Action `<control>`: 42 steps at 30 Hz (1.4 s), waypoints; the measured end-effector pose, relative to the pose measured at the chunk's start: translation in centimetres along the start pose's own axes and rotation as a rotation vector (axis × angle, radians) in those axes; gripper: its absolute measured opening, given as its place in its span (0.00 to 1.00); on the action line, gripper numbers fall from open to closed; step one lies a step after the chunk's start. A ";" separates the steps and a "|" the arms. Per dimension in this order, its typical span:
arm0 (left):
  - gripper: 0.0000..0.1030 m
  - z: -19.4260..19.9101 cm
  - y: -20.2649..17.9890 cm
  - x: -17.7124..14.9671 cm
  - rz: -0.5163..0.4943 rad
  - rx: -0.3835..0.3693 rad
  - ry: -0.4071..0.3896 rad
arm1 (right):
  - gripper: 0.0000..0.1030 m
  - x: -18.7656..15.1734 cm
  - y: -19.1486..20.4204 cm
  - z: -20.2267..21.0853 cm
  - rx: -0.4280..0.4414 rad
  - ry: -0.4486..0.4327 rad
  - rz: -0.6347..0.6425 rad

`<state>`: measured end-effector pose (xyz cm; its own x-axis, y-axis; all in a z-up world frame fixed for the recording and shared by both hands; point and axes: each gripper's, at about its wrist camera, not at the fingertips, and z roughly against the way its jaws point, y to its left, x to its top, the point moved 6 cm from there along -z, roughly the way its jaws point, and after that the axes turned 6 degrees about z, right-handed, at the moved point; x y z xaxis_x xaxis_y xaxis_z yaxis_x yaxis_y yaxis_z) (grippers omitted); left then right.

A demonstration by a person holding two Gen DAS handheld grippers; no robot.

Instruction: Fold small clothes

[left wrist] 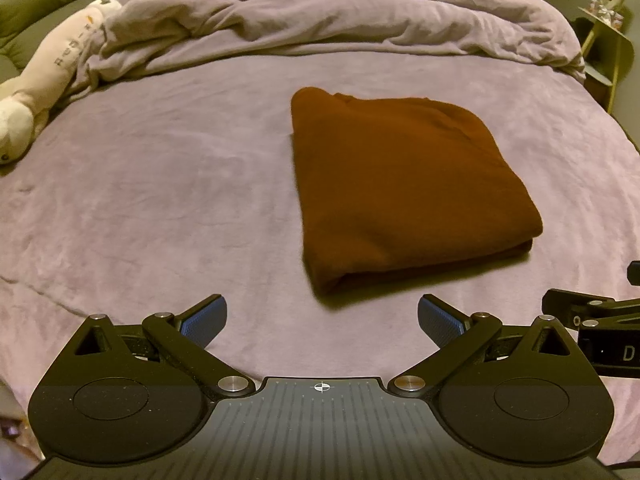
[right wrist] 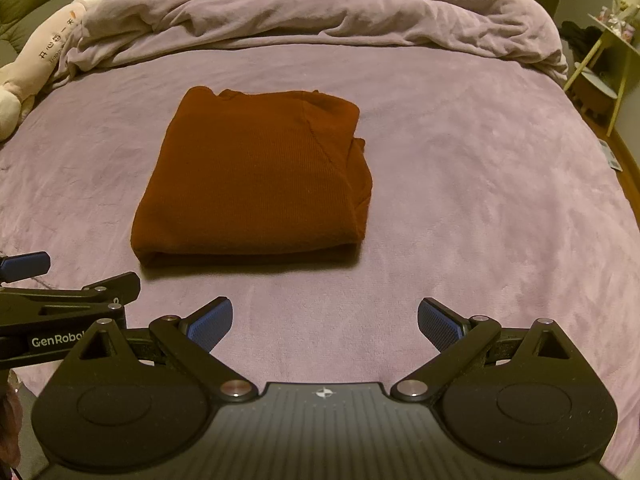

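Note:
A rust-brown garment lies folded into a thick rectangle on the lilac bed sheet. In the left wrist view my left gripper is open, its blue pads empty, a short way in front of the garment's near edge and slightly left of it. My right gripper is open too, holding nothing, just short of the garment's near right corner. Each gripper shows at the side of the other's view: the right one at the right edge, the left one at the left edge.
A rumpled lilac duvet is bunched across the far end of the bed. A long pale plush toy lies at the far left beside a green cushion. A small yellow-green side table stands off the bed's right side.

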<state>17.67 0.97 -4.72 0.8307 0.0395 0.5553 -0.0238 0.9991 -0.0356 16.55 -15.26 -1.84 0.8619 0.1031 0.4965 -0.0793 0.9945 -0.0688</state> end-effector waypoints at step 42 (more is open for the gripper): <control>1.00 0.2 0.1 -0.3 -0.015 0.002 -0.012 | 0.96 -0.1 -0.3 0.1 -0.003 -0.009 -0.001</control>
<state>17.28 1.11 -4.75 0.8243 0.0243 0.5656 -0.0121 0.9996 -0.0253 16.38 -15.54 -1.77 0.8575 0.1024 0.5041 -0.0769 0.9945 -0.0712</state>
